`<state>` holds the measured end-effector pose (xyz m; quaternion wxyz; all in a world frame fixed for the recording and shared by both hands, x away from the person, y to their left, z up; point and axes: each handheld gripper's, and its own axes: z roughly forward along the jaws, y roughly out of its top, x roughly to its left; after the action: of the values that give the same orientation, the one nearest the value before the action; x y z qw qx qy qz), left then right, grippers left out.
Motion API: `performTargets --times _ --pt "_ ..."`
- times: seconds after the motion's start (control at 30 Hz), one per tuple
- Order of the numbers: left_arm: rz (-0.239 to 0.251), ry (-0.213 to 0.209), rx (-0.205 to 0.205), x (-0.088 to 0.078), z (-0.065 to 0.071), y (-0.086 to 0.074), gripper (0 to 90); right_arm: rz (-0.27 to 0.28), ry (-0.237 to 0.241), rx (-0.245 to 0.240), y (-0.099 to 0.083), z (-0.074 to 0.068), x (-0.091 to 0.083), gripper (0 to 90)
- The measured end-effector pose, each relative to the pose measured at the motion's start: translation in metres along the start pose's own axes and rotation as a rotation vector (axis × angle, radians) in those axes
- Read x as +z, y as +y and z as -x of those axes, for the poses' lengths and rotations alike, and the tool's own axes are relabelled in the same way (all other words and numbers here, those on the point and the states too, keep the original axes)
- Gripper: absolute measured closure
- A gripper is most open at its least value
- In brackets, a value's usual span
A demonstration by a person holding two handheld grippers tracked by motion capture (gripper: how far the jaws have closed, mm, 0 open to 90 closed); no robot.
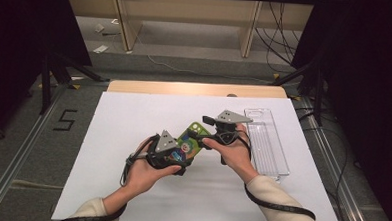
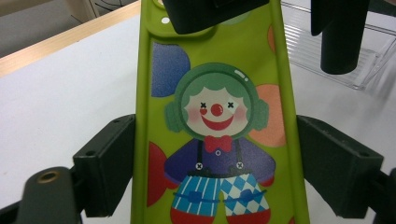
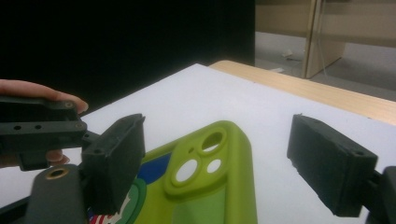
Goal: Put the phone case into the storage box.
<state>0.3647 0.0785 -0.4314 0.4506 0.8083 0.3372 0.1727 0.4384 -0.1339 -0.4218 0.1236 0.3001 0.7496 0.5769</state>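
Observation:
A lime-green phone case (image 1: 192, 138) printed with a clown is held just above the white sheet at mid-table. My left gripper (image 1: 183, 151) is shut on it, and in the left gripper view (image 2: 217, 163) both jaws press the long edges of the case (image 2: 215, 93) near its lower half. My right gripper (image 1: 204, 129) comes in from the right at the case's camera-hole end. In the right gripper view (image 3: 215, 158) its jaws stand apart on either side of that end of the case (image 3: 224, 186), open, the right jaw well off the edge.
A clear plastic tray (image 1: 266, 141) lies at the right side of the white sheet (image 1: 133, 118), close behind my right hand. The wooden table edge (image 1: 195, 89) runs along the back. Dark stands and cables stand beyond the table.

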Motion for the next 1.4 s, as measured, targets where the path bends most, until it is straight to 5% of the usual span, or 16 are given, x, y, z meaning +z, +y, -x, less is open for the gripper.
performTargets --times 0.5,1.27,1.4 --pt "0.016 0.002 0.009 0.0000 -0.0013 0.0006 16.2 -0.019 0.015 0.024 -0.0022 0.0008 0.0048 29.4" --pt "0.015 -0.026 -0.010 0.0029 -0.0035 -0.0021 16.0 -0.015 0.056 0.128 0.0010 0.0040 0.0028 60.9" --pt "0.019 -0.020 0.022 0.0032 -0.0028 -0.0020 16.0 0.006 0.076 0.151 0.0047 0.0044 -0.0009 67.6"
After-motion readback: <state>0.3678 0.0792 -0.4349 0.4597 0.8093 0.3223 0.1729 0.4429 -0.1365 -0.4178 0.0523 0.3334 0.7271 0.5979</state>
